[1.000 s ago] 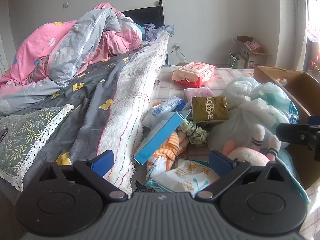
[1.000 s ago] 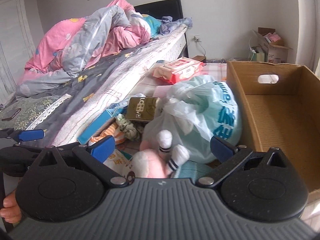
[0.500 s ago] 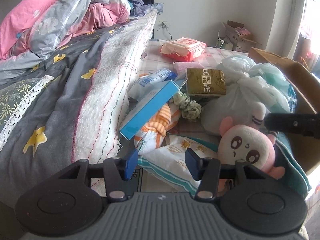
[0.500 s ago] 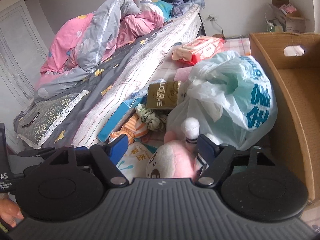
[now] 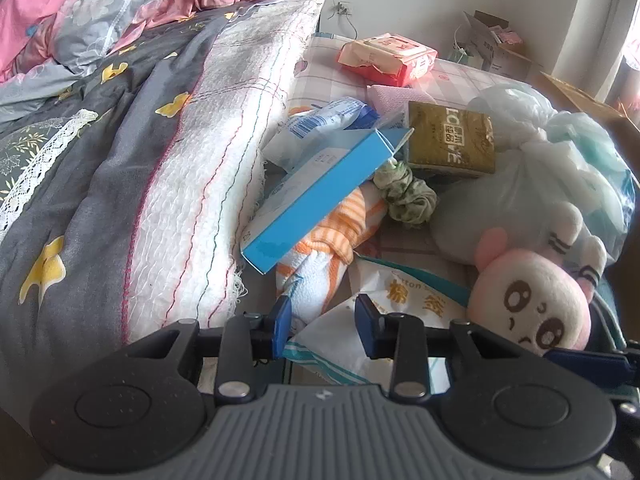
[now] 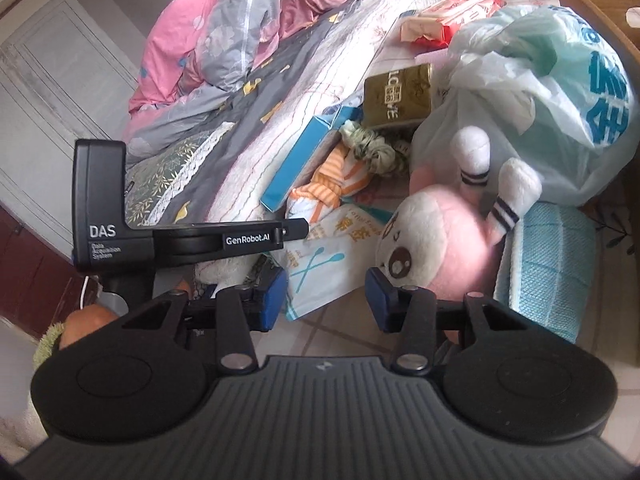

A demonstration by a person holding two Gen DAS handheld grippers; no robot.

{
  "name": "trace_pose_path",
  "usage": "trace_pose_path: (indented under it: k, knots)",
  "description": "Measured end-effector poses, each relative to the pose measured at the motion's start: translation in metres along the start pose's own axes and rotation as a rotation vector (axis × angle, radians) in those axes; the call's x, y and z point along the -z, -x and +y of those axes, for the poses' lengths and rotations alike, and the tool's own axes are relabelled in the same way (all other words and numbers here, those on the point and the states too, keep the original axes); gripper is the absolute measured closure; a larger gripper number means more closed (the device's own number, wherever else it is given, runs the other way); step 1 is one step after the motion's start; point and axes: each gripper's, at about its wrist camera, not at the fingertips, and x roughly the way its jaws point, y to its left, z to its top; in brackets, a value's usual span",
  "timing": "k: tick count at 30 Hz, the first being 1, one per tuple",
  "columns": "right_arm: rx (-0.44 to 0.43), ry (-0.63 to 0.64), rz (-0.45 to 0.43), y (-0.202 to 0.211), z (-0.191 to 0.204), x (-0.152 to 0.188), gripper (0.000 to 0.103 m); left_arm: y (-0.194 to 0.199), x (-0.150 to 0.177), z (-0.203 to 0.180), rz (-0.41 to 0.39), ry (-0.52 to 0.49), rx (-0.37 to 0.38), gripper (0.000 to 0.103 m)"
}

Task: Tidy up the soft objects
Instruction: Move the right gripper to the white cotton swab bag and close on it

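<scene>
A pink plush toy (image 5: 532,304) lies face up on the bed among clutter; it also shows in the right wrist view (image 6: 440,236). A white cotton-swab packet (image 5: 384,304) lies beside it. My left gripper (image 5: 322,330) is part open, its blue pads on either side of the packet's corner. My right gripper (image 6: 326,300) is part open over the same packet (image 6: 324,260), its right pad next to the plush. An orange striped cloth (image 5: 336,236) and a green scrunchie (image 5: 408,196) lie farther in.
A blue box (image 5: 320,200), a gold packet (image 5: 452,140), a red wipes pack (image 5: 386,58) and a full plastic bag (image 6: 540,92) crowd the bed. A cardboard box (image 6: 596,4) stands at right. A folded blue towel (image 6: 548,268) lies under the plush. Quilts (image 5: 120,120) pile at left.
Both grippers have moved forward and down toward the packet and plush, and their jaws have narrowed from wide open to part open.
</scene>
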Motion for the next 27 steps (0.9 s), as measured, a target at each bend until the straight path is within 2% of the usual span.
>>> trace_pose_path:
  k: [4,9,14,17,20,21,25,27]
  knots:
    - [0.010,-0.019,0.031,-0.008,-0.005,0.004,0.063,0.008,0.012,-0.006,0.023,-0.051,0.014,0.068]
    - [-0.005,-0.066,0.063,-0.014,-0.017,0.006,0.064,0.008,0.026,-0.007,0.086,-0.042,0.056,0.068]
    - [-0.002,-0.087,0.080,-0.021,-0.020,0.008,0.064,0.015,0.041,-0.017,0.075,-0.101,0.065,0.068]
    - [0.004,-0.097,0.088,-0.026,-0.020,0.008,0.064,0.022,0.043,-0.019,0.041,-0.128,0.087,0.064]
    - [0.003,-0.106,0.089,-0.029,-0.021,0.007,0.063,0.023,0.037,-0.018,0.009,-0.132,0.066,0.048]
    - [0.002,-0.111,0.090,-0.029,-0.023,0.007,0.063,0.021,0.034,-0.018,0.008,-0.130,0.070,0.047]
    - [-0.003,-0.137,0.096,-0.035,-0.026,0.006,0.063,0.003,0.030,-0.017,0.077,-0.109,0.087,0.048]
    - [-0.003,-0.138,0.096,-0.036,-0.026,0.006,0.063,0.004,0.032,-0.016,0.080,-0.098,0.112,0.059]
